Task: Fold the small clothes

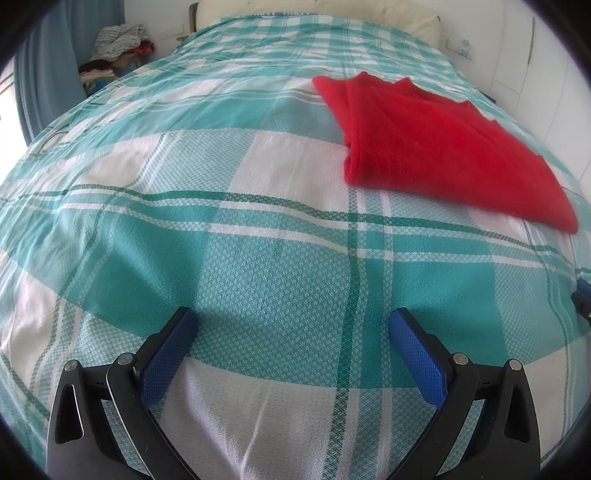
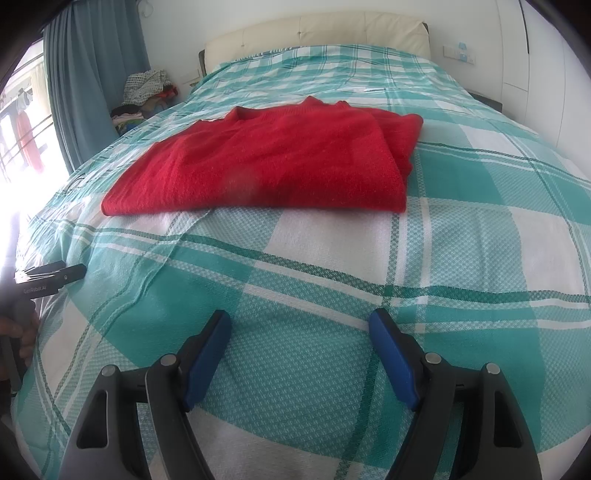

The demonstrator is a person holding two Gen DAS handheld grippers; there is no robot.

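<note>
A red knit sweater [image 1: 436,147] lies folded flat on the teal and white plaid bedspread [image 1: 258,258]. In the left wrist view it is far right of my left gripper [image 1: 293,317], which is open and empty above the bedspread. In the right wrist view the sweater [image 2: 273,162] lies straight ahead, well beyond my right gripper [image 2: 301,321], which is open and empty. The right gripper's tip shows at the right edge of the left wrist view [image 1: 583,299]. The left gripper shows at the left edge of the right wrist view [image 2: 48,277].
A cream headboard [image 2: 317,33] stands at the far end of the bed. A pile of clothes [image 2: 144,96] sits beside the bed at the far left, next to a blue curtain [image 2: 92,74]. White wardrobe doors [image 2: 546,66] stand to the right.
</note>
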